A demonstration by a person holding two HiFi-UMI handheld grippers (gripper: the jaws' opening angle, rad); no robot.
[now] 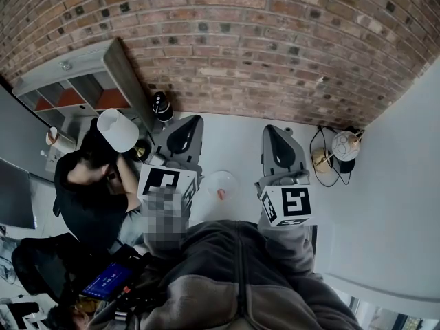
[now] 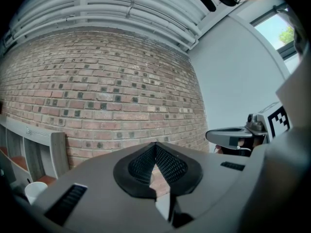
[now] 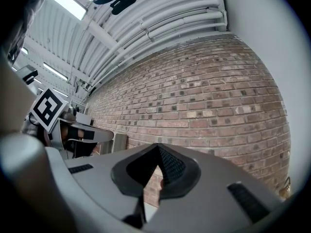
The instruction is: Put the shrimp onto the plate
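Observation:
In the head view a pale round plate [image 1: 221, 183] lies on the white table, between and below my two grippers. A small pink shrimp [image 1: 221, 194] appears to rest on it. My left gripper [image 1: 181, 140] is raised to the plate's left and my right gripper [image 1: 281, 152] to its right. Both point toward the brick wall. In the left gripper view the left gripper [image 2: 155, 148] has its tips touching and nothing between them. The right gripper [image 3: 158, 150] looks the same in its own view. Neither gripper view shows the plate or the shrimp.
A person in black with a white cap [image 1: 117, 129] sits at the left, beside a grey shelf unit [image 1: 75, 84]. A black bottle [image 1: 161, 106] stands by the brick wall [image 1: 275, 40]. A round lamp with cables [image 1: 342, 147] sits at the right.

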